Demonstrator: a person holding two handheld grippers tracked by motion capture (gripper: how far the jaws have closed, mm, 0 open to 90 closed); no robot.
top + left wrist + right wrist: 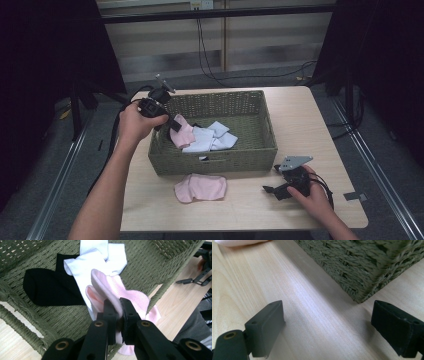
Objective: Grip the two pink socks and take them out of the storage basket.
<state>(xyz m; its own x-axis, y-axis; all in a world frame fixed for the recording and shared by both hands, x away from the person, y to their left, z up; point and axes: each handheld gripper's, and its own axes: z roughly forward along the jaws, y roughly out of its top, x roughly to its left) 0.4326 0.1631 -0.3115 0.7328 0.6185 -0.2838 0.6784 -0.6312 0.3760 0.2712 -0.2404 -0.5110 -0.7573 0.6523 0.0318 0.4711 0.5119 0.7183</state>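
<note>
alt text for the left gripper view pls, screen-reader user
The left gripper, jaws shut, pinches a pink sock above a green woven basket. In the basket lie a black sock and white socks; the wooden table shows beyond the basket's rim.

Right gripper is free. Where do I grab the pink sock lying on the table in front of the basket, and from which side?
A judgement: take the pink sock at its right-hand edge, the end nearest the open right gripper. It lies flat on the table, so come in low from the right and pinch a fold of that edge. The basket wall stands close behind it, so approaching from the far side looks awkward.
</note>
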